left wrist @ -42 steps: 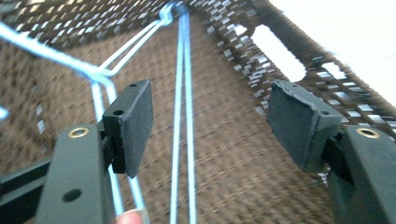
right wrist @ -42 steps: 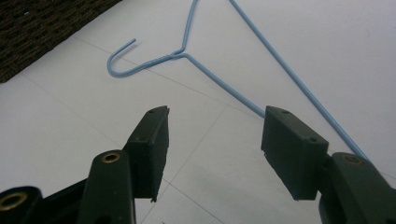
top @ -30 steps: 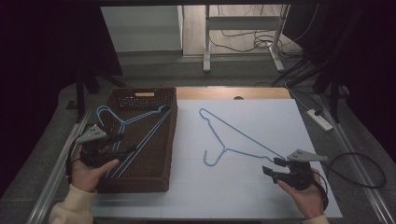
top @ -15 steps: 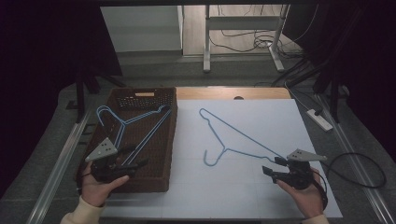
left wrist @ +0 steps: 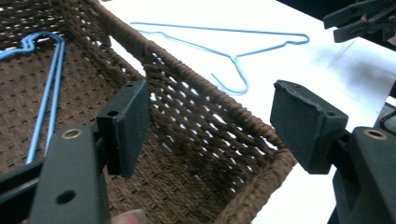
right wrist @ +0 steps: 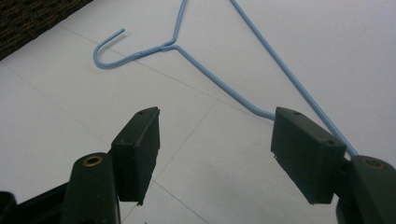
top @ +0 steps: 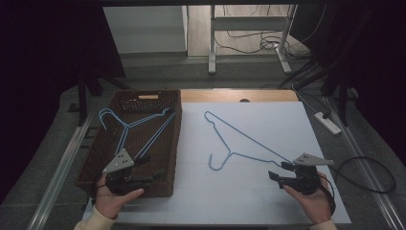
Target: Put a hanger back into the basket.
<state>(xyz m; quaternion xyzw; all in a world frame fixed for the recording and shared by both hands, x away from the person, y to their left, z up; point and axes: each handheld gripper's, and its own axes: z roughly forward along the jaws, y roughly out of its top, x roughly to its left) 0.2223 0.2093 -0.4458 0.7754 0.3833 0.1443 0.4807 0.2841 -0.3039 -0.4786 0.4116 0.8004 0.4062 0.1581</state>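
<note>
The left gripper (top: 146, 176) has slid back to the near end of the brown basket (top: 176, 143), jaws wide and empty. The right gripper (top: 281, 173) has just opened wider, empty, beside the blue hanger (top: 239, 139) on the white table (top: 249, 201).

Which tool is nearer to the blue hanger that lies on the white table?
Right. The right tool is open beside the blue hanger's corner; the left tool is open over the brown basket, farther away.
</note>
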